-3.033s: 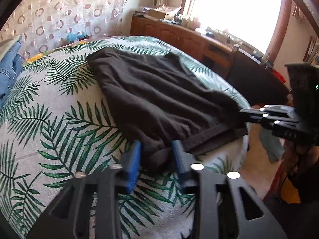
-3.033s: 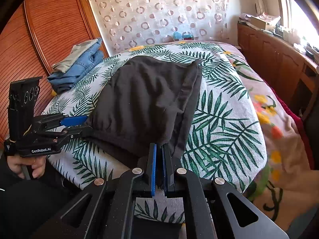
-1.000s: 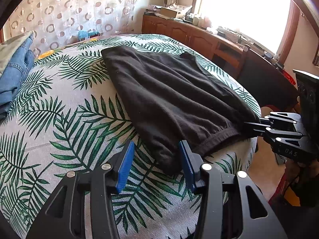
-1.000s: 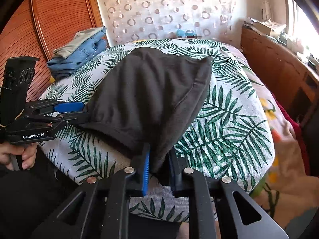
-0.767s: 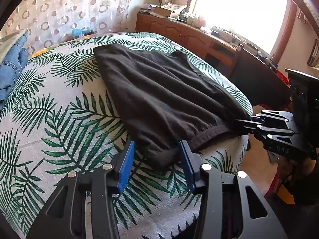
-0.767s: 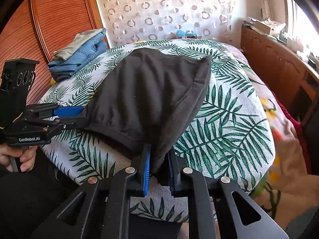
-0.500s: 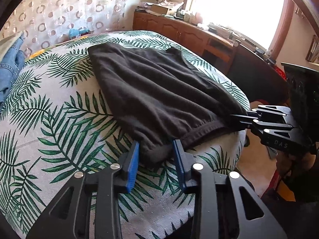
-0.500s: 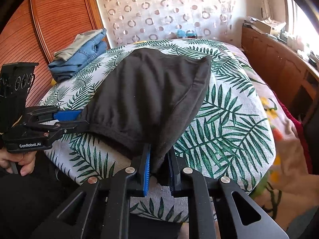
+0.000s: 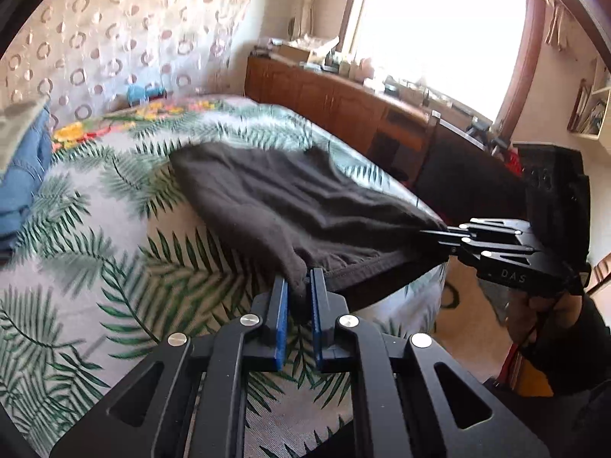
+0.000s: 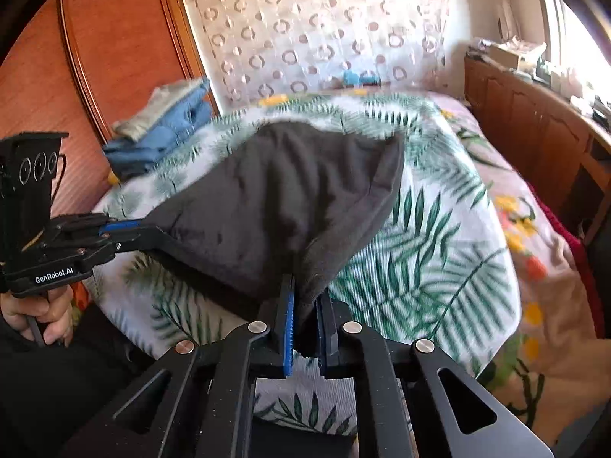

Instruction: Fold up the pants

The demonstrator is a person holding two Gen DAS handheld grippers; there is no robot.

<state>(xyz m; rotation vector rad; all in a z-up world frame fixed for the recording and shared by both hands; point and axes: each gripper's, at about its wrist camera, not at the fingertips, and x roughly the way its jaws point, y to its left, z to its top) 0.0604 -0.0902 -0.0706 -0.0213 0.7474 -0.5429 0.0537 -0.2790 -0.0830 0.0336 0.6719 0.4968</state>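
Pants point(image 9: 290, 206), far end blurred

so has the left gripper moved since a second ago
Yes. In the right wrist view the left gripper, jaws closing on the black pants, has risen against the leaf-print bedspread, lifting that corner.

Matt dark knit pants point(image 9: 290, 206) lay on a ribbed cloth bedspread point(image 9: 95, 236); cabinets point(image 10: 534, 129) were glossy wood.
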